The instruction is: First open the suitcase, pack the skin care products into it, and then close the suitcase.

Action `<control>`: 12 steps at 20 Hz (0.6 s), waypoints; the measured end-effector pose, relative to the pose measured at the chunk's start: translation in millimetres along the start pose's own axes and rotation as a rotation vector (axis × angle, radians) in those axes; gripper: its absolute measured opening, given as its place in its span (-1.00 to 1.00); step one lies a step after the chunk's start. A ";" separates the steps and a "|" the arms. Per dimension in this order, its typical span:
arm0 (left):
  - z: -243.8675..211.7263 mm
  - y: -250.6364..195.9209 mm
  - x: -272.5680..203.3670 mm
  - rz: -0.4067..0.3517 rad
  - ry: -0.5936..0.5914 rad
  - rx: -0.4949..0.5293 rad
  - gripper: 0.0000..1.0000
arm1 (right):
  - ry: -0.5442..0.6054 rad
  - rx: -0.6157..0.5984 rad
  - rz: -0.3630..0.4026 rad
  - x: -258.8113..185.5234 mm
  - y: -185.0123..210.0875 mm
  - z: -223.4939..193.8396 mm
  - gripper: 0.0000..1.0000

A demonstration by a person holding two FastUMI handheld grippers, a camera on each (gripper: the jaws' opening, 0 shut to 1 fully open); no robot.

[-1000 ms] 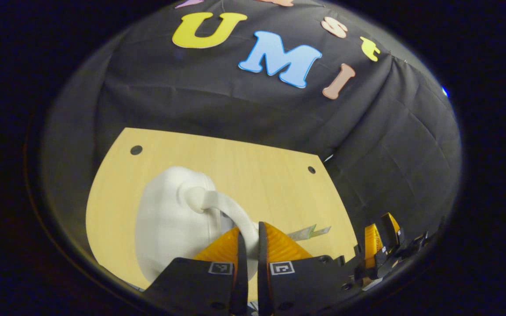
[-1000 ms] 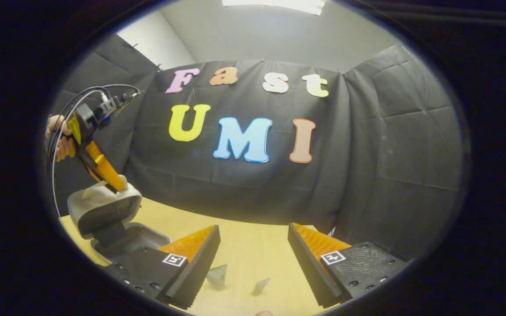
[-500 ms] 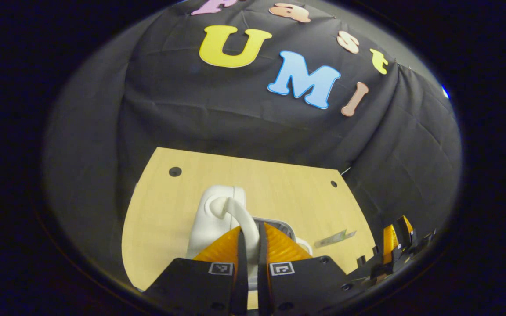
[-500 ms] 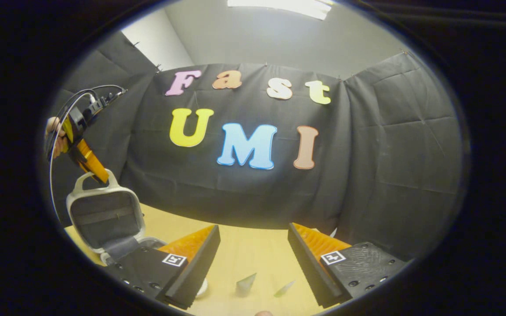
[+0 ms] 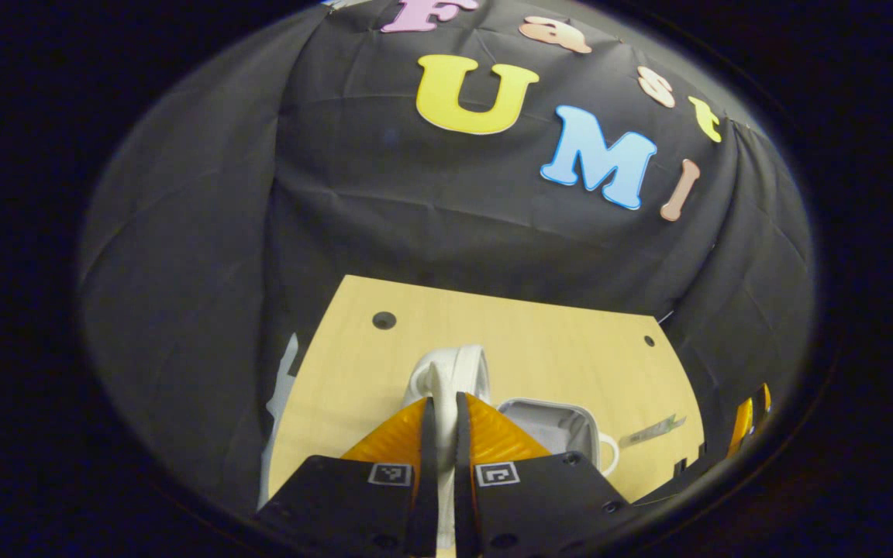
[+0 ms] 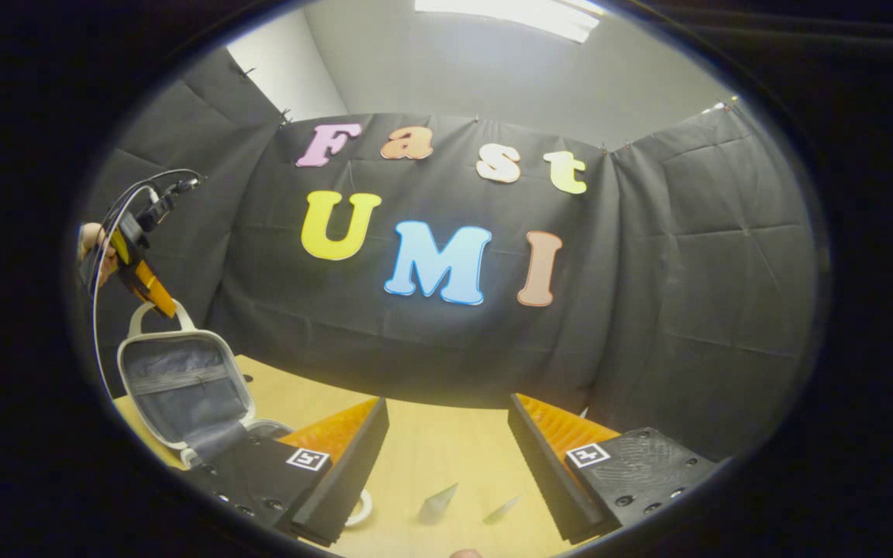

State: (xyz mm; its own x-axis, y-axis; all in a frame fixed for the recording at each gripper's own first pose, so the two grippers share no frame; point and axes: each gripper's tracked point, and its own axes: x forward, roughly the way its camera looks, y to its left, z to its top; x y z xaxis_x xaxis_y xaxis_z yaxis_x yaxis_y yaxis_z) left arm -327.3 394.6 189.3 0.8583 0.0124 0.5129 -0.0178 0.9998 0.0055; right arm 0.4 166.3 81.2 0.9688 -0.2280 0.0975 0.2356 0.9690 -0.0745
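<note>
Left gripper view
Our left claw [image 5: 440,411]: it is pinched tight on the white handle [image 5: 446,372] of the suitcase, one finger on each side.
Suitcase lid [image 5: 458,368]: we see it edge-on, just past the claw tips, standing up from the desk.
Suitcase bottom half [image 5: 551,425]: it lies open on the desk, to the right of the claw, and we can see its grey inside.
Skin care tube [image 5: 650,430]: it lies flat on the desk, farther right than the open half and apart from it.
Desk [image 5: 539,353]: it is light wood and runs out ahead of the claw to the black cloth wall [image 5: 415,201].
Our right claw [image 5: 749,418]: we see a bit of it far off at the right edge.

Right gripper view
Our right claw [image 6: 446,453]: its two fingers are spread wide with nothing between them. It hangs above the desk [image 6: 431,442].
Two skin care tubes [image 6: 436,501]: they lie on the desk just under the gap of the claw. The second one [image 6: 502,509] is beside the first, not touching it.
Suitcase [image 6: 183,384]: it is far to the left of this claw, with the lid up and the grey lining facing us.
Our left claw [image 6: 153,288]: it grips the handle on top of the raised lid.
A hand [image 6: 98,244]: it holds that claw, up at the left edge.
</note>
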 end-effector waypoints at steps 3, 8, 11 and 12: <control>-7.1 29.3 5.2 0.038 0.012 -0.028 -0.70 | -0.001 -0.002 -0.002 0.2 4.4 1.3 0.89; -25.5 84.3 26.4 0.120 0.028 -0.038 -0.70 | 0.001 0.007 0.007 1.6 13.9 2.0 0.89; -57.5 128.5 50.4 0.167 0.086 -0.032 -0.70 | 0.003 0.012 0.006 0.7 17.6 4.8 0.89; -70.4 144.3 59.6 0.181 0.098 -0.036 -0.68 | 0.006 0.013 0.003 -0.4 17.6 4.3 0.89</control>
State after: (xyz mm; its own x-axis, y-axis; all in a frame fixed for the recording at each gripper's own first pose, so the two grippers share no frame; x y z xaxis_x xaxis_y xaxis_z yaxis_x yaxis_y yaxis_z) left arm -242.6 540.6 160.2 0.8888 0.1912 0.4164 -0.1591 0.9810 -0.1109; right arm 3.8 183.8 84.2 0.9699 -0.2259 0.0913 0.2319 0.9708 -0.0617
